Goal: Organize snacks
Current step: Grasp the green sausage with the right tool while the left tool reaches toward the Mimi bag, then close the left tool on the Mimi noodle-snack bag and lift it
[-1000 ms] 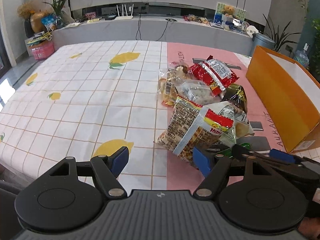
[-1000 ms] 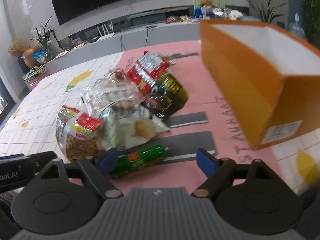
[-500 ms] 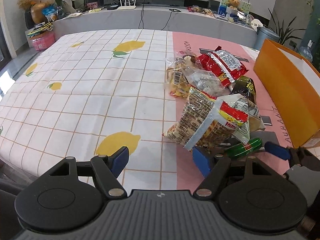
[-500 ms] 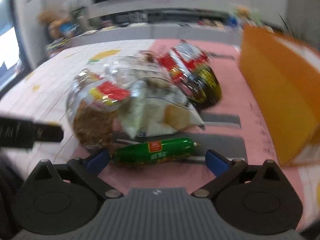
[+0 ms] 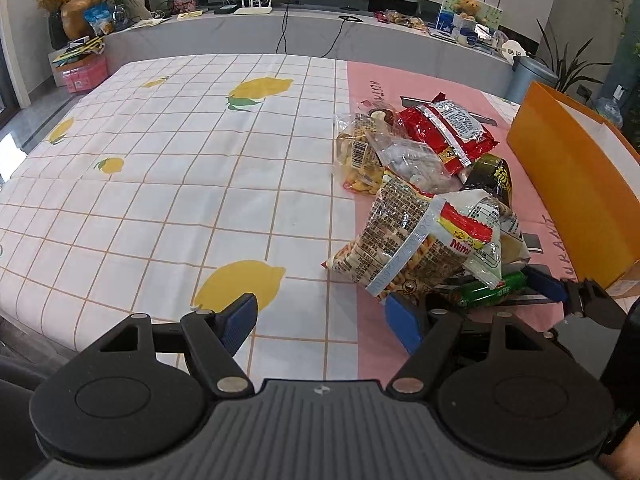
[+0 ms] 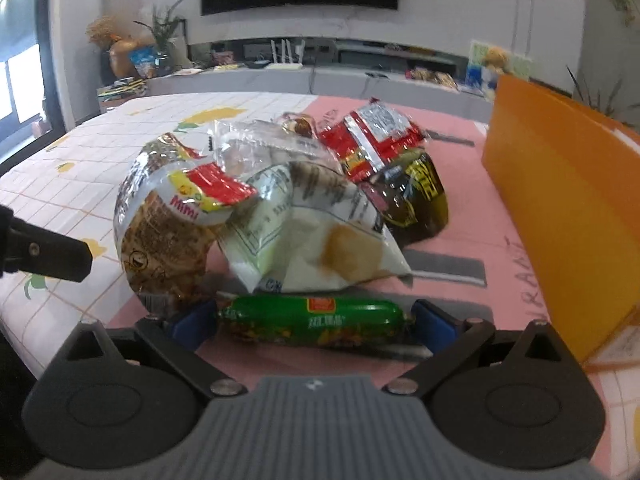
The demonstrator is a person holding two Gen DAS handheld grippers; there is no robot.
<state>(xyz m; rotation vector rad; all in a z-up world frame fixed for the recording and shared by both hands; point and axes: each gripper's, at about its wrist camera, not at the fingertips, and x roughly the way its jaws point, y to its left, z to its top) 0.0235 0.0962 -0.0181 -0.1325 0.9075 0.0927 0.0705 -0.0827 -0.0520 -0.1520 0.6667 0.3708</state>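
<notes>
Right claw (image 6: 314,326) wide apart around the green sausage stick (image 6: 312,320) low in the frame, pads not squeezing it, snack pile (image 6: 272,200) just behind, orange box (image 6: 560,216) at right, left claw (image 5: 320,320) apart, holding nothing

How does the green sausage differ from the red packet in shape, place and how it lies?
The green sausage is a slim tube; the red packet is a flat, crinkled pouch. The sausage lies alone on the pink cloth at the near edge of the pile, between the open right gripper's fingers; the red packet rests on other bags at the far side, tilted. Both are sealed snacks outside the orange box.
</notes>
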